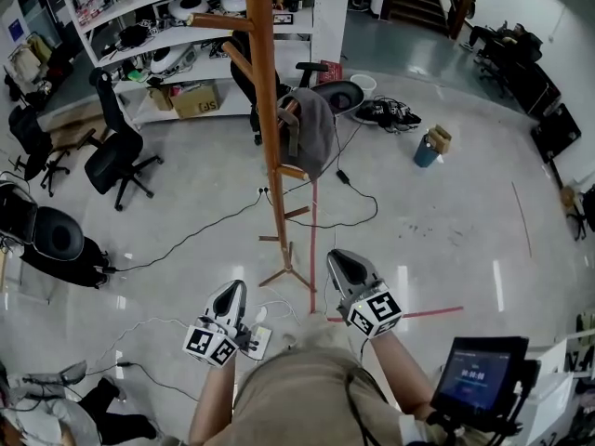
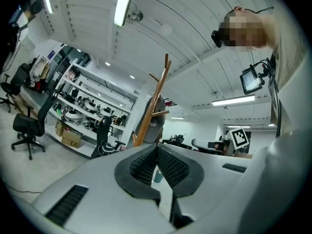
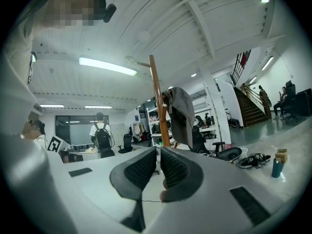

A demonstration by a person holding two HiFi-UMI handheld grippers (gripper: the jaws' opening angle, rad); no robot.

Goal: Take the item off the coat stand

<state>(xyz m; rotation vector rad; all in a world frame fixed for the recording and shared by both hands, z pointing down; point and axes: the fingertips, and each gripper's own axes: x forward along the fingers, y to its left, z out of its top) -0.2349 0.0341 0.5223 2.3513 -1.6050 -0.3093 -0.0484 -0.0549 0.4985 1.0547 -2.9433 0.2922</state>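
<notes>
Floor (image 1: 446, 221): bare and open between the person and the stand (image 1: 265, 110), crossed by cables (image 1: 186, 240).
Edges: shelves (image 1: 167, 35) behind the stand, chairs (image 1: 116, 151) to its left.
Cap (image 1: 314, 130): grey, hung on a peg at the stand's right side.
Left gripper (image 1: 232, 292): level, jaws closed, empty.
Right gripper (image 1: 338, 260): level, jaws closed, empty, well short of the stand.

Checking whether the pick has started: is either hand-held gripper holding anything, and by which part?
Nothing is held. The left hand-held gripper and right hand-held gripper are both shut and empty; the grey cap hangs on the coat stand, untouched.
</notes>
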